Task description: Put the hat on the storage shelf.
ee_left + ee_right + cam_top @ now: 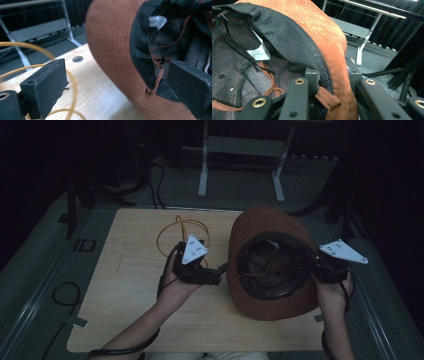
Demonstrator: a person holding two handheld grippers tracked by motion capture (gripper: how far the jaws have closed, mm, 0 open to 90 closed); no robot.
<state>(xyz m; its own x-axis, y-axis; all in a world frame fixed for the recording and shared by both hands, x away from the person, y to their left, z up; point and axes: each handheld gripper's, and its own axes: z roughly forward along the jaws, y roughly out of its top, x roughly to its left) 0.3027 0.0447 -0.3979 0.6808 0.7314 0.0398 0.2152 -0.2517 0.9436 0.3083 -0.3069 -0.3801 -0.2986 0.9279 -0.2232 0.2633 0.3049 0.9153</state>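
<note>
A rust-brown hat point(255, 225) lies crown down on the wooden table point(125, 315), its black mesh lining point(270, 265) facing up. My left gripper point(223, 268) is open at the hat's left brim point(110, 42). In the left gripper view its jaws stand wide apart, one over the table, the other over the lining, with the brim between them. At the right side of the hat, my right gripper point(316, 268) is shut on the brim point(334, 82). A white label point(258, 52) and a brown cord point(160, 60) show inside the hat.
A loop of thin yellow cable point(172, 232) lies on the table behind my left hand. The table has a round hole point(77, 59) near the hat. A grey metal stand point(240, 150) is on the floor beyond the table, and a black cable point(65, 292) lies at the left.
</note>
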